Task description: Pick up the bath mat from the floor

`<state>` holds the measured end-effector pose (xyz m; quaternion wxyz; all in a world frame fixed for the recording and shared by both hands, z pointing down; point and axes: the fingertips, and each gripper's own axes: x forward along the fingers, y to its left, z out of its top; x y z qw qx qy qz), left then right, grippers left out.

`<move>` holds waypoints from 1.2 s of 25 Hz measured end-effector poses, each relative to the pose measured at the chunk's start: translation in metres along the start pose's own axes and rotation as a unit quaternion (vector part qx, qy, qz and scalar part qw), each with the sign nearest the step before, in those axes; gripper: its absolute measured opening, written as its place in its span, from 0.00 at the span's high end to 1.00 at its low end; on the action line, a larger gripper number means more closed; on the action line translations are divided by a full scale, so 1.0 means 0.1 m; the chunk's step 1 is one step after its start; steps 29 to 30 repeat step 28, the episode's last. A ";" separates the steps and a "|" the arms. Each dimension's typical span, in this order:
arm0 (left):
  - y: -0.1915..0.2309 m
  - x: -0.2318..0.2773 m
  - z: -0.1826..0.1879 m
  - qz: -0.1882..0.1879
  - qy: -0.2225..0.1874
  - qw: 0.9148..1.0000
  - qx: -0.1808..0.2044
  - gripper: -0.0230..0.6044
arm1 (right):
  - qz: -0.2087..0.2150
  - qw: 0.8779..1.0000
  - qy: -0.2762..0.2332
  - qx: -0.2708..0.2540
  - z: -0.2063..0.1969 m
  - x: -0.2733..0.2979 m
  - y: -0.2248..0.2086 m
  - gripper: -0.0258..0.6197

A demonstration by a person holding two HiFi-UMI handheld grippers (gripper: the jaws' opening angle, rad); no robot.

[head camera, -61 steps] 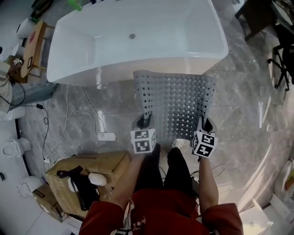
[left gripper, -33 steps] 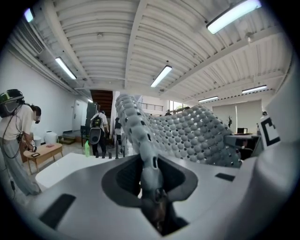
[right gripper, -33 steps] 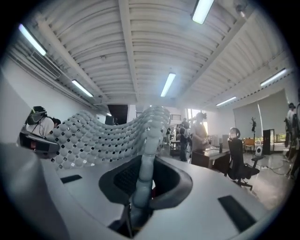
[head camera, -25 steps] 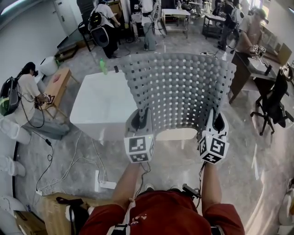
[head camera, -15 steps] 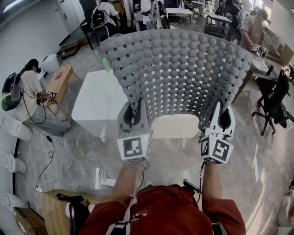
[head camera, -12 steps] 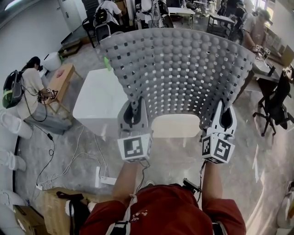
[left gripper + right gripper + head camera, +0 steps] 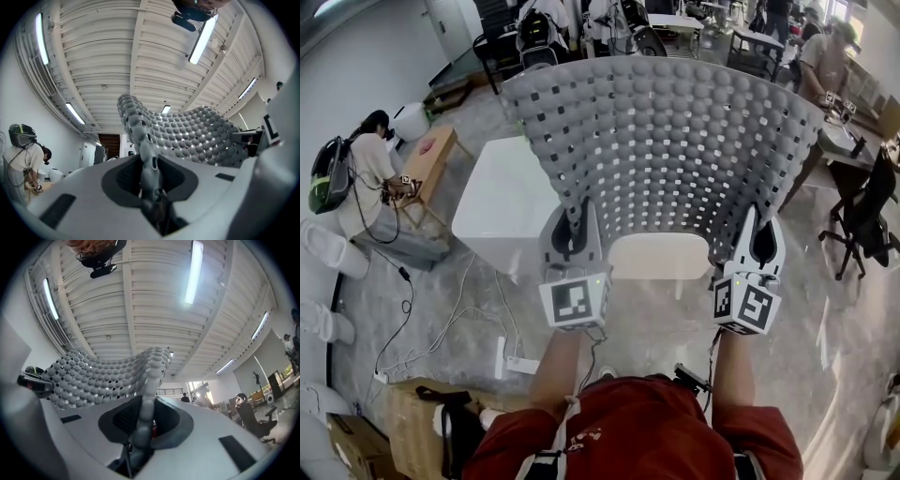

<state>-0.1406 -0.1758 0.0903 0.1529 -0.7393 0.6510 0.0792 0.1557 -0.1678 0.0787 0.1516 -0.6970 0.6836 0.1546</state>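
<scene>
One grey bath mat (image 7: 675,150) is up off the floor, held in the air in front of the person. It is studded with round bumps and pierced with square holes. Its two near corners are pinched and the rest curves upward and away, covering much of the head view.

Two claws hold it. The left claw (image 7: 574,230) is clenched on the mat's left corner; in the left gripper view the edge of the mat (image 7: 140,136) runs straight down between the pads of that claw (image 7: 150,187). The right claw (image 7: 757,234) is clenched on the right corner, and the right gripper view shows the mat's edge (image 7: 150,376) squeezed in that claw (image 7: 140,427) the same way. Each claw carries one marker cube, two in all (image 7: 575,302) (image 7: 747,305).

One white bathtub (image 7: 502,202) stands on the marbled floor (image 7: 656,328) beyond the mat; most of its inside is hidden behind the mat.

At the lower left are two cardboard boxes (image 7: 417,412) (image 7: 347,450), the nearer with a dark item lying on top, too small to name. One white power strip (image 7: 522,365) lies on the floor with cables trailing left. One person (image 7: 361,178) with a backpack crouches beside a low wooden bench (image 7: 427,164). One black office chair (image 7: 862,220) stands at the right.
</scene>
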 end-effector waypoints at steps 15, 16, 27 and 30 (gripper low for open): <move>0.00 0.02 -0.02 0.000 -0.002 1.000 -0.008 0.83 | -0.002 1.000 0.000 -0.010 0.02 0.01 0.00 0.84; 0.00 0.03 -0.02 0.001 -0.002 1.000 -0.008 0.83 | -0.002 1.000 0.000 -0.011 0.02 0.01 -0.01 0.84; -0.02 0.04 -0.02 0.003 -0.001 1.000 -0.006 0.83 | -0.004 1.000 0.004 -0.012 0.01 0.03 -0.05 0.84; -0.02 0.05 -0.02 0.003 0.000 1.000 -0.006 0.83 | -0.004 1.000 0.005 -0.012 0.00 0.03 -0.06 0.84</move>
